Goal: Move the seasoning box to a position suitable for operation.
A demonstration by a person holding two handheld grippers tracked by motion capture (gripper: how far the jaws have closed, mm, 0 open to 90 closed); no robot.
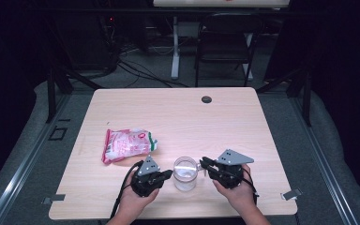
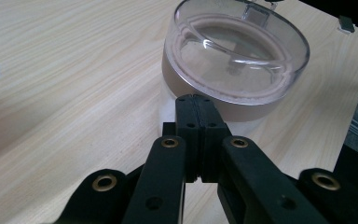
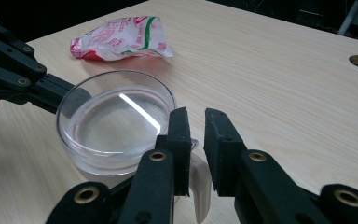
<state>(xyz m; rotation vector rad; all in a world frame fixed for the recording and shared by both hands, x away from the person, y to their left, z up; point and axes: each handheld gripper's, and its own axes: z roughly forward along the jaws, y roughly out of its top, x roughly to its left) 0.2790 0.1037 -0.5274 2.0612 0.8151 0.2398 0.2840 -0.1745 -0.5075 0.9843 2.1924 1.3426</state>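
While both hands rest near the front edge of the pale wooden table (image 1: 178,108), a clear glass mug with a small side handle (image 1: 185,172) stands upright between the two grippers. The left gripper (image 1: 167,175) has its jaws pressed fully together with nothing between them, and in the left gripper view the closed tips (image 2: 196,112) lie against the mug's wall just under the rim (image 2: 235,88). I judge that this gripper serves as a stop, so that the mug cannot slide or turn away when the other side takes it.

The right gripper (image 1: 205,164) comes from the opposite side, where the handle is. In the right gripper view its jaws stand narrow, with a small gap, and the clear handle (image 3: 199,179) lies low between them, close to one jaw. I cannot tell if the pads already press on it; it looks more like they are placed around it, ready to close. The handle is probably chosen because it is thin enough for the jaws, while the round body is too wide.

A red, white and green plastic snack bag (image 1: 127,144) lies flat, well apart from the mug on the left side, and a small round dark hole (image 1: 206,99) is seen near the far edge.
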